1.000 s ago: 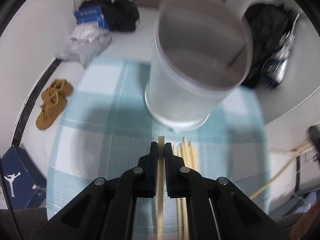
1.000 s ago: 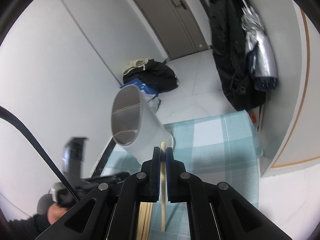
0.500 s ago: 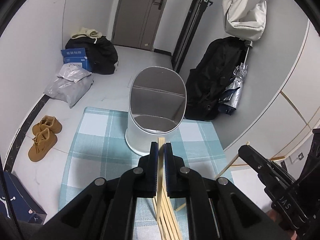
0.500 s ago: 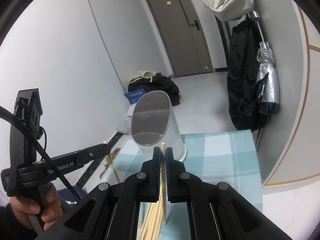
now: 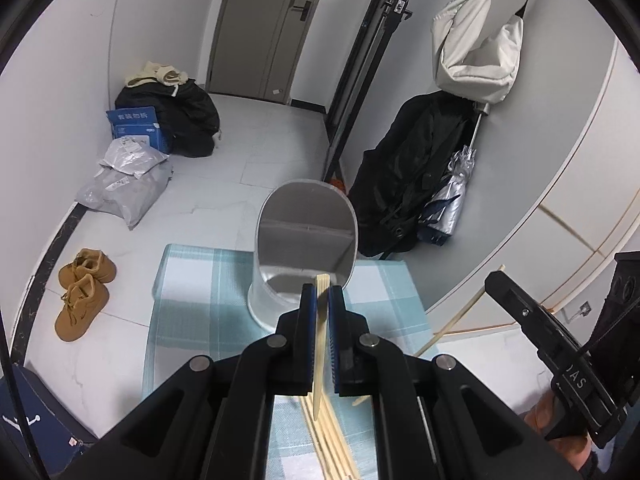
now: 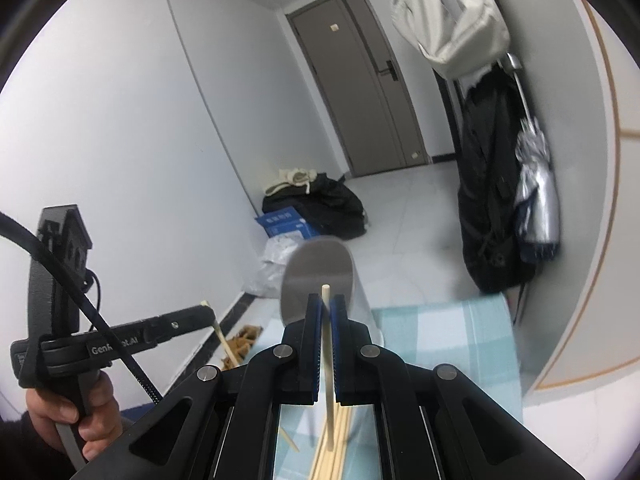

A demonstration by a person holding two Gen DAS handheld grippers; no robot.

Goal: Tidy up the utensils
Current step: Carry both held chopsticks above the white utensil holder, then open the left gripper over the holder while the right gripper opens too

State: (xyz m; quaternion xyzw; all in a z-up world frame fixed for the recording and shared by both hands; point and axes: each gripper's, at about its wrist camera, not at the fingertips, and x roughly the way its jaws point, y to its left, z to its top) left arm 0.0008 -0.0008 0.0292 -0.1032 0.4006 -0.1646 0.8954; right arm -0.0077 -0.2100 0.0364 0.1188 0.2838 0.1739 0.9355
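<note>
Each hand-held gripper is clamped on one pale wooden chopstick. The left hand-held gripper [image 5: 319, 292] pinches a chopstick [image 5: 319, 344] between its blue-padded fingers [image 5: 306, 336]; the stick's flat, squared end pokes just past the fingertips and its tapered end hangs down toward the near edge. The right hand-held gripper [image 6: 327, 304] holds another chopstick [image 6: 328, 372] the same way, its round-cut end standing above the fingers. Below both, a loose bundle of chopsticks [image 5: 330, 440] lies on a blue-and-white checked cloth [image 5: 192, 300]; the bundle runs off the near edge of both views, so its count cannot be told. At the far side of the cloth stands a frosted white holder [image 5: 304, 248], oval-mouthed, with a divider across its inside; its near base is hidden behind the left fingers, and in the right wrist view it is blurred and mostly covered by the right ones. Each view shows the other tool from the side with a stick jutting from it, but its grip is too small to make out there. Around the cloth on the floor are tan shoes [image 5: 82, 292], grey parcels [image 5: 128, 180], a blue box [image 5: 136, 124], a black coat [image 5: 416, 172] and a folded umbrella [image 5: 452, 196].
</note>
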